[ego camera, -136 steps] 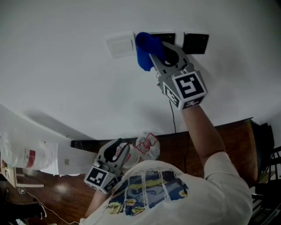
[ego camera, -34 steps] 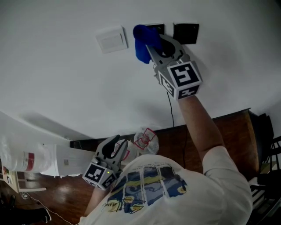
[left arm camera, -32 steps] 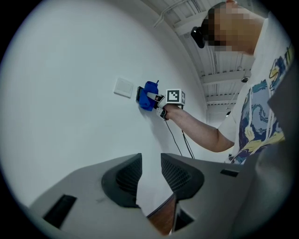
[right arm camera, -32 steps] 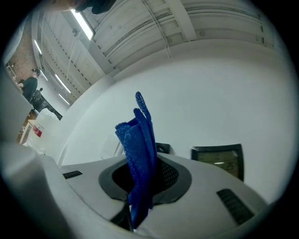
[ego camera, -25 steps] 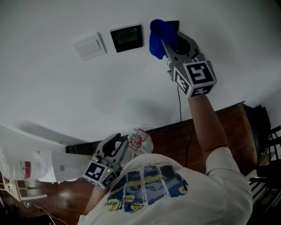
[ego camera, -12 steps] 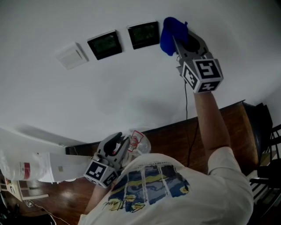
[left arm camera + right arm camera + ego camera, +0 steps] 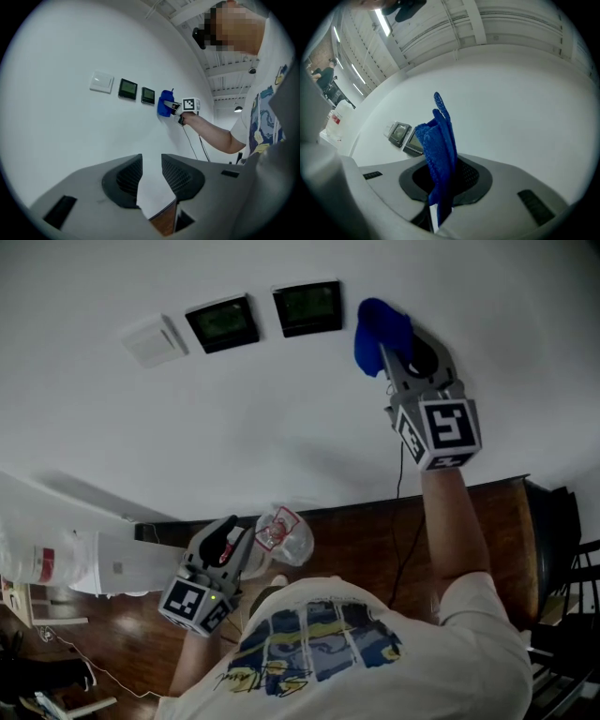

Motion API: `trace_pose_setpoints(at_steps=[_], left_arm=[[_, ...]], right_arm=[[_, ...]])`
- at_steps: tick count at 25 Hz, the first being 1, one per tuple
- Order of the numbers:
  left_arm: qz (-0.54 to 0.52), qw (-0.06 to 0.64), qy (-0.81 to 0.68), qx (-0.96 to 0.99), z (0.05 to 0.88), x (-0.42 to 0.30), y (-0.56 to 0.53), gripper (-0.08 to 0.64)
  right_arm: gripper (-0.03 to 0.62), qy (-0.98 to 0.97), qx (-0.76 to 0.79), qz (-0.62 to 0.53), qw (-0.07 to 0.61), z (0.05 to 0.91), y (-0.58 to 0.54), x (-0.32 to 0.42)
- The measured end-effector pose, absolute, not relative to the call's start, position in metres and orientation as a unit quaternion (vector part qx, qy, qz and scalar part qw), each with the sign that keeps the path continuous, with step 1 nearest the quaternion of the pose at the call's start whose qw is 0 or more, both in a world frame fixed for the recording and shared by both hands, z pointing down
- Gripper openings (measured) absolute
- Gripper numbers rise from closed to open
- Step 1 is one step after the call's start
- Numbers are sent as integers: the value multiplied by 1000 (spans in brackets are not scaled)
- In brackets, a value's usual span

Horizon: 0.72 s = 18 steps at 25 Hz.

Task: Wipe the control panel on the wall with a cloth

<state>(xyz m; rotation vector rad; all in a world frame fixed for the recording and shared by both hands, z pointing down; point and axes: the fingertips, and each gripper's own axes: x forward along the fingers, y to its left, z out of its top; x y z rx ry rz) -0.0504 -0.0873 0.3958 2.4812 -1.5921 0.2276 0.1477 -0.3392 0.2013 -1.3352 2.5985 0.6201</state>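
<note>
Two dark control panels hang side by side on the white wall, right of a white switch plate. My right gripper is raised to the wall, shut on a blue cloth. The cloth lies just right of the right-hand panel, on bare wall. In the right gripper view the cloth stands up between the jaws, with both panels behind it to the left. My left gripper hangs low by my body; its jaws stand slightly apart, holding nothing.
A black cable runs down the wall below my right arm. A white container and a clear plastic bag sit at the wall's foot on the dark wooden floor. Dark furniture stands at right.
My right gripper has carried the cloth rightward across both panels and off them; both screens now show uncovered. The left gripper has stayed low, dropping slightly.
</note>
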Motion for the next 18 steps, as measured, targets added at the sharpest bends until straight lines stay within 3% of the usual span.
trace_pose_setpoints(at_steps=[9,18], left_arm=[[127,70,-594,791,375,-95,-79,112],[85,38,-560,823,353,-117,-17,112]], right_arm=[[89,884,-440,151,49,297,-265,176],[89,871,-478,110,14,328,-132,182]])
